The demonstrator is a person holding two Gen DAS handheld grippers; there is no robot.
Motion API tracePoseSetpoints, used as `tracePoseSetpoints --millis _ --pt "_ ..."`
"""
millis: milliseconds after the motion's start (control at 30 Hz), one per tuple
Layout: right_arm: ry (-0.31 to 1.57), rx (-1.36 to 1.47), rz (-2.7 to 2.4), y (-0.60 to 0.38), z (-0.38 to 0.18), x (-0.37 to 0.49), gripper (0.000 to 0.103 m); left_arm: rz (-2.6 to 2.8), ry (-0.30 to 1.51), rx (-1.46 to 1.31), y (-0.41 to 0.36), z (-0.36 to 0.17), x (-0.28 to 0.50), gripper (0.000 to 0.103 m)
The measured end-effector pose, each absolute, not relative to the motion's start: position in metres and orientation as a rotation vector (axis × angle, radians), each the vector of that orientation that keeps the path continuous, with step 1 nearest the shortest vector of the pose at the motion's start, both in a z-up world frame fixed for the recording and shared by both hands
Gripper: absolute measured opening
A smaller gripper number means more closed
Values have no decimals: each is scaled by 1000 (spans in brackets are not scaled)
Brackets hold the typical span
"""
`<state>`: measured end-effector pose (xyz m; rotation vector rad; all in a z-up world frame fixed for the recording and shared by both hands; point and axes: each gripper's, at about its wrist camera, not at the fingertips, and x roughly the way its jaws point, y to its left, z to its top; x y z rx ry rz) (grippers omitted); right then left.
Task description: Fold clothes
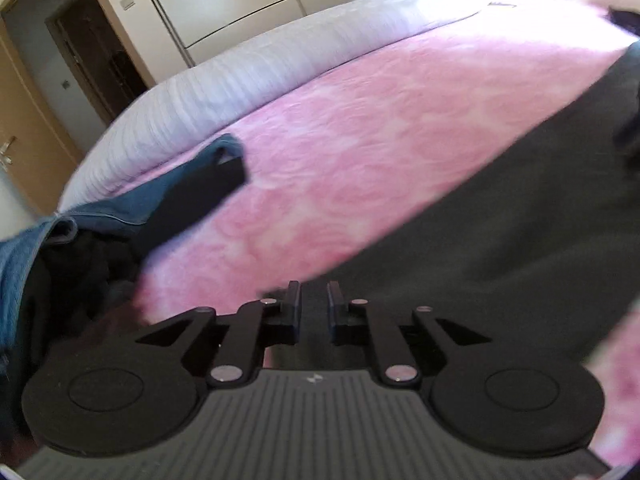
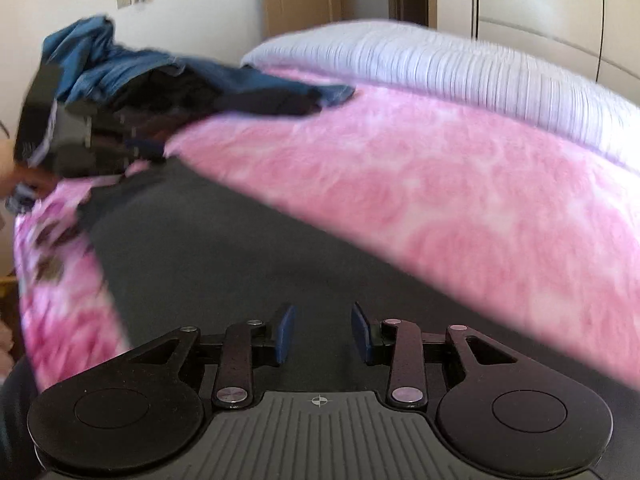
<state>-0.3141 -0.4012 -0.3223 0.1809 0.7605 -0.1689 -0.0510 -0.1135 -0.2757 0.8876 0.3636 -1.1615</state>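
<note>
Step in hand, by the look of it: early in the fold, dark grey garment [image 2: 224,248] spread flat on pink blanket [image 1: 360,152], one edge being taken up.

Left gripper [image 1: 315,304]: jaws pressed together, pinching the near edge of the garment, a strip of dark cloth showing between the pads. Right gripper [image 2: 323,334]: jaws spread, nothing between them, hovering just over the garment's near part; blue pads clear of cloth.

Next move prob. calls for right gripper to drop, close on its own stretch of the same edge, then both to lift and carry that edge across the garment w/o dragging the blanket.

Left wrist view only: the pinch itself, plus grey bedding heap far beyond the garment. Right wrist view only: the left gripper from outside, at the garment's far-left corner, w/ jeans pile [image 2: 120,68] just beyond it. Both views blurred; garment type unclear.
</note>
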Motion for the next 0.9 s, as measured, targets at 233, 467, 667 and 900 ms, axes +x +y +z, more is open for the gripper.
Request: tracePoseSetpoints --millis 233,467,667,900 --pt "785 323 -219 -382 -335 -439 36 -1101 318 967 -80 -299 -78 12" --pt "736 330 -402 -387 -299 -550 36 -1039 311 952 -74 -273 -91 12" --pt "709 381 -577 -415 -333 -573 46 -1116 306 1010 -89 -285 -127 14" --pt "535 315 -680 -421 -305 -603 47 -1104 353 1011 -93 -291 -131 12"
